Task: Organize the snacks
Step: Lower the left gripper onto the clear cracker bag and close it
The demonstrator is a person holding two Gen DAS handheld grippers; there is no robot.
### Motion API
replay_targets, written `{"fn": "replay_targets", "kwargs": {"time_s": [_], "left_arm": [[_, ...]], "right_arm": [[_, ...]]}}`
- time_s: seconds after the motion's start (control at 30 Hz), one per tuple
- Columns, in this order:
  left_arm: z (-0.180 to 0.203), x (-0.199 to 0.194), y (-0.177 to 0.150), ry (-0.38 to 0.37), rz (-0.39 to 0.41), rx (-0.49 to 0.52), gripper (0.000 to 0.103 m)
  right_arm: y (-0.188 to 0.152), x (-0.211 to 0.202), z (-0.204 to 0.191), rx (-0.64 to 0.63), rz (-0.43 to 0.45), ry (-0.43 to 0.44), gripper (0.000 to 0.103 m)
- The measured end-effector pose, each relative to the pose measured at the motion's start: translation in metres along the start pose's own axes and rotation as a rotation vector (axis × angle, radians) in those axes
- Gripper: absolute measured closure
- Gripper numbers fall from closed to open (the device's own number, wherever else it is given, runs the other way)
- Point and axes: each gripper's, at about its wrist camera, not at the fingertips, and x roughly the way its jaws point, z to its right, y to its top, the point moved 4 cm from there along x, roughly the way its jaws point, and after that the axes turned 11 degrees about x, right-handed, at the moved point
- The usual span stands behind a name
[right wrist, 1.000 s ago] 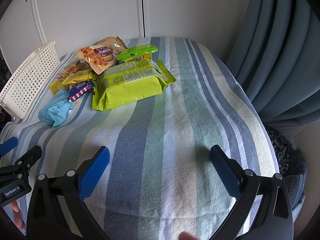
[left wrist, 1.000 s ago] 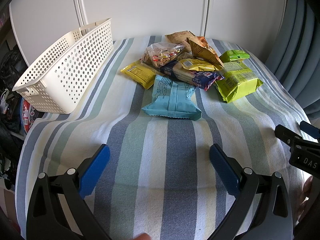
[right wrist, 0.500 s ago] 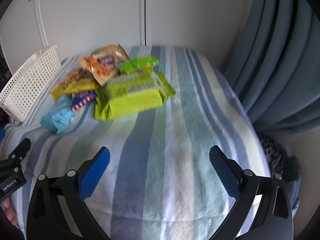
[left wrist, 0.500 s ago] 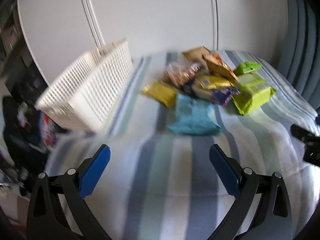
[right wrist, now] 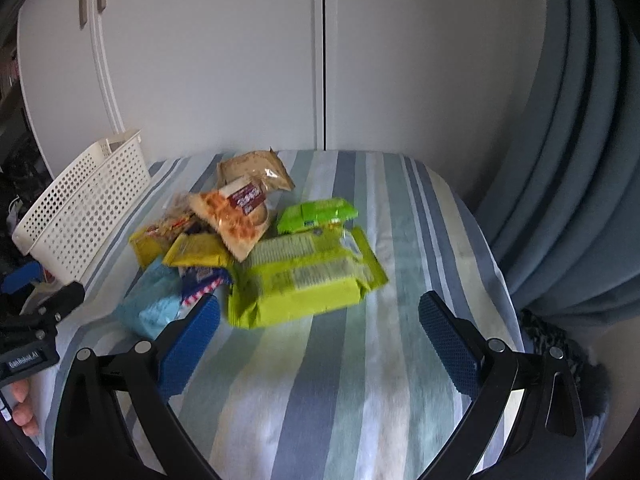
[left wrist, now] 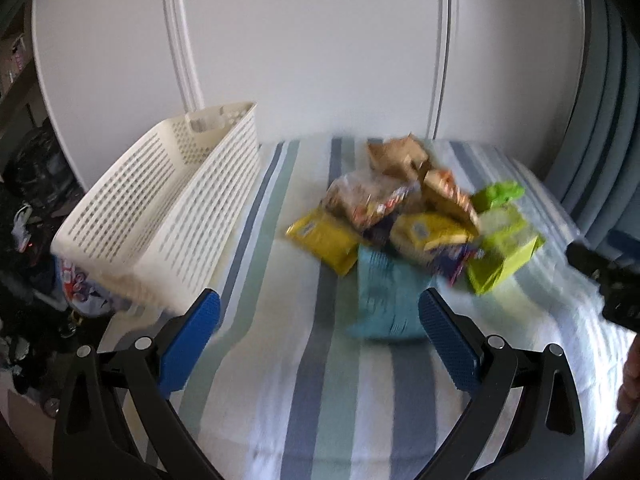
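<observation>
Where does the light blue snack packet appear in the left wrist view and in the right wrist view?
Left wrist view: the light blue snack packet lies just right of centre, nearest the camera in the pile.
Right wrist view: it lies at lower left, partly behind the right gripper's left finger.
Shared landmark: the white perforated basket, left of the pile in both.

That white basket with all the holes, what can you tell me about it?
The cream plastic basket is long and rectangular, its walls perforated with rows of small holes, with a cut-out handle at the far end. It stands upright at the left edge of the striped cloth, apart from the snack pile. What can be seen of its inside looks empty, and nothing grips it.
</observation>
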Motion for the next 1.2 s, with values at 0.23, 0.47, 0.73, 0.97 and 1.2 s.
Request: {"fn": "replay_targets", "kwargs": {"time_s": [0.23,0.47,0.73,0.97,1.2], "left_arm": [[-0.008,0.043,0.043,-0.074,-0.021,-0.068,0.002],[-0.014,0.089,0.064,-0.086,-0.083,-0.138,0.002],[-0.011,0.124,0.080,-0.102,-0.126,-0.153,0.002],[-0.009,0.154,0.088,-0.146,-0.189,-0.197,0.002],[-0.011,0.179,0.082,-0.210,-0.249,-0.265,0.002]], "right_arm": [[0.020,0.030,0.001,-0.039,-0.018,-0.018,0.005],[0.040,0.069,0.010,-0.015,-0.068,-0.032,0.005],[0.057,0.099,0.001,-0.018,-0.097,-0.028,0.005],[0.061,0.129,-0.011,-0.058,-0.132,-0.070,0.005],[0.061,0.153,-0.018,-0.084,-0.174,-0.114,0.005]]}}
